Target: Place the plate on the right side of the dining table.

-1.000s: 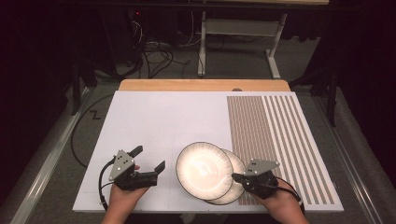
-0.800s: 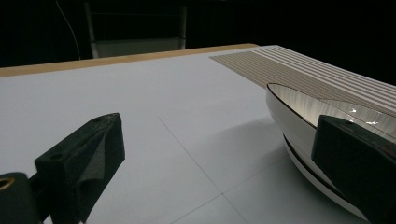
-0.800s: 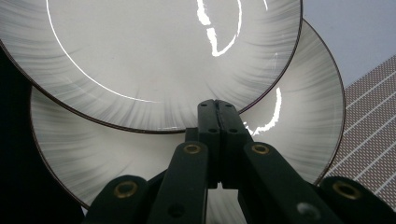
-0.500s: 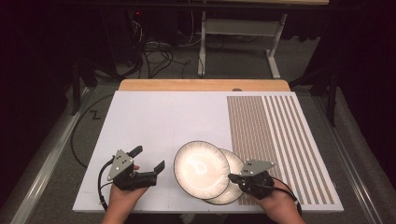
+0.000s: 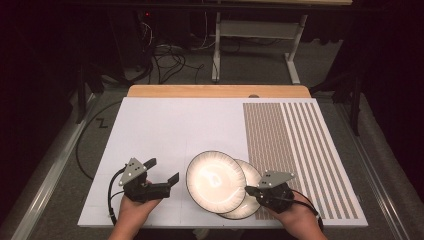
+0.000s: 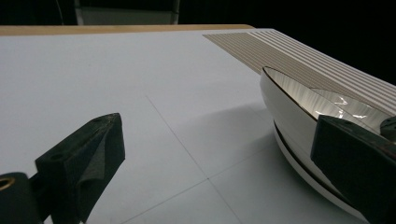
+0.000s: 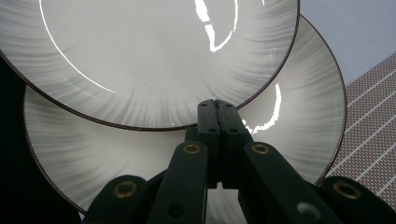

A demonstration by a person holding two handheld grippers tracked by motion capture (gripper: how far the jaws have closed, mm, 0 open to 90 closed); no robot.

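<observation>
Two white plates with grey streaks and a dark rim lie overlapped at the front of the white board (image 5: 175, 125). The upper plate (image 5: 215, 180) (image 7: 149, 56) is tilted, its left edge raised above the lower plate (image 5: 254, 172) (image 7: 299, 107). My right gripper (image 5: 248, 190) (image 7: 217, 109) is shut on the upper plate's near right rim. Left of the plates, my left gripper (image 5: 162, 171) stands open just above the board with nothing between its fingers. From the left gripper view, the upper plate (image 6: 289, 107) and the lower plate (image 6: 299, 161) sit beside that gripper's right jaw.
A brown striped area (image 5: 295, 150) covers the board's right part, and the lower plate overlaps its edge. A wooden strip (image 5: 215, 91) runs along the far side. Beyond the table are cables (image 5: 165, 55) and a metal stand (image 5: 255, 30) on the floor.
The right gripper has shifted slightly left with the upper plate, sliding it a little further off the lower one. The left gripper has stayed still.
</observation>
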